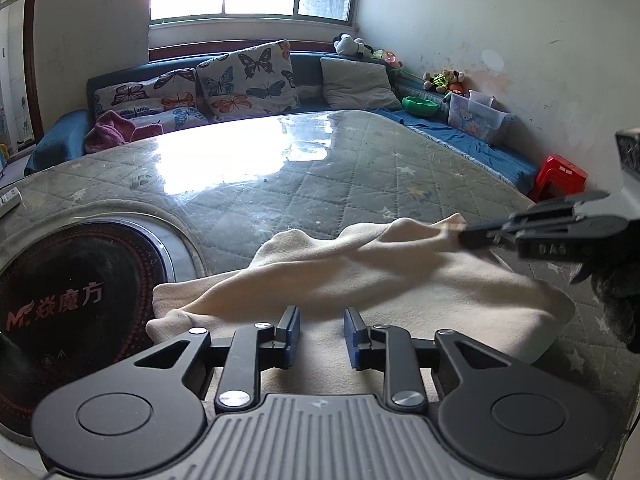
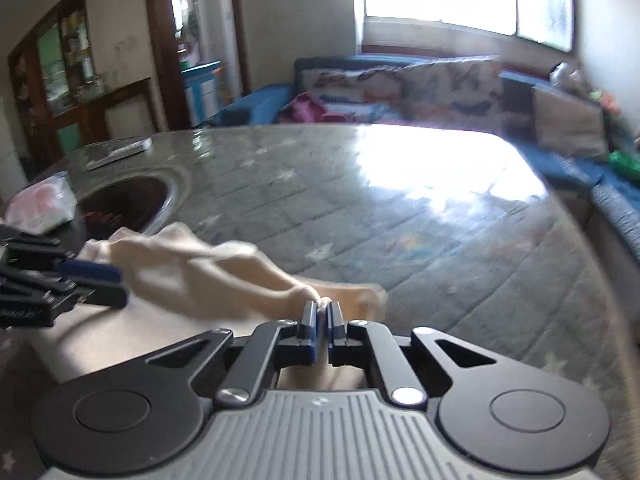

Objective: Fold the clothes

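A cream cloth lies on the quilted grey table cover, partly folded over itself with a raised ridge. My left gripper is open, its blue pads just above the near part of the cloth, holding nothing. My right gripper is shut on the cloth's edge and lifts it. In the left wrist view the right gripper comes in from the right, pinching the cloth's far corner. In the right wrist view the left gripper shows at the left, open over the cloth.
A round black induction hob is set into the table at the left. A sofa with butterfly cushions runs behind the table. A red stool stands at the right. A white bag and a flat device lie at the table's far left.
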Available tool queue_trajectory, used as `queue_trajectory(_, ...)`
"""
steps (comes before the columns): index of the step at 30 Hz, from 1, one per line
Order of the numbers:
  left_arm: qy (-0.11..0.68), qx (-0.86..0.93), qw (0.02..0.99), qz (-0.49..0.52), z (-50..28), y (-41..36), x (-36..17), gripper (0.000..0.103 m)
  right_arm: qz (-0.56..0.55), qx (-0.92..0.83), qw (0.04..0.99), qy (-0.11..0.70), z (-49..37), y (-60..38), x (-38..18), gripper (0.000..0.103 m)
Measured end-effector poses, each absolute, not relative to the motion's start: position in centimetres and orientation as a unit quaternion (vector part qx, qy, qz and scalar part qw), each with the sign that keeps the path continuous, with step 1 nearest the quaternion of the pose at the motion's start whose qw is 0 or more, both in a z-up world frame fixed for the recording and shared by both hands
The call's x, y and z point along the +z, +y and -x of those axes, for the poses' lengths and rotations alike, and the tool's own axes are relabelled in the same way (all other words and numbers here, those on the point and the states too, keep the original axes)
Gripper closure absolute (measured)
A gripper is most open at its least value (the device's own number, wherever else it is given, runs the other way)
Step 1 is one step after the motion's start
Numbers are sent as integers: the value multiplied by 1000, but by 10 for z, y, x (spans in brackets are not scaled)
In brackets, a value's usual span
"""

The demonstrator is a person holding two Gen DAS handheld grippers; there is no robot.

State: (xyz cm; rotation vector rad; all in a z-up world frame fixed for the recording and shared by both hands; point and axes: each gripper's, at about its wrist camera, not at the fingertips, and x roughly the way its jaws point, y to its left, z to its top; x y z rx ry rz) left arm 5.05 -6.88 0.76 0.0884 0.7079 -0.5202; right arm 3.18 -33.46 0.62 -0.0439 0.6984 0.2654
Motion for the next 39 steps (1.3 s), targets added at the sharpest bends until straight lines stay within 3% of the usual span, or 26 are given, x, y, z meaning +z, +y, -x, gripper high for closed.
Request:
queue_trajectory(4, 344, -247, 905, -40, -53, -67, 6, 67, 30, 124, 924, 359, -39, -333, 1, 98)
queue_trajectory(9, 341, -246, 906, -36, -54, -64, 8, 66, 38, 136, 929, 341, -39, -319, 18, 92)
queue_trajectory(19, 342, -238, 909, -25, -55, -58, 7, 62, 36, 209, 896, 390, -80, -271, 9, 91)
queue_trajectory(27, 338, -230, 913, -11, -52, -45, 8, 59, 43, 302, 875, 375, -75, -235, 26, 91)
queue_trajectory(35, 338, -228, 913, -7, -46, -38, 5, 56, 91, 337, 852, 391, -99, -176, 6, 91)
queue_trajectory(39, 336, -228, 914, -2, -45, -35, 5, 55, 57, 332, 855, 395, -109, -176, 3, 91)
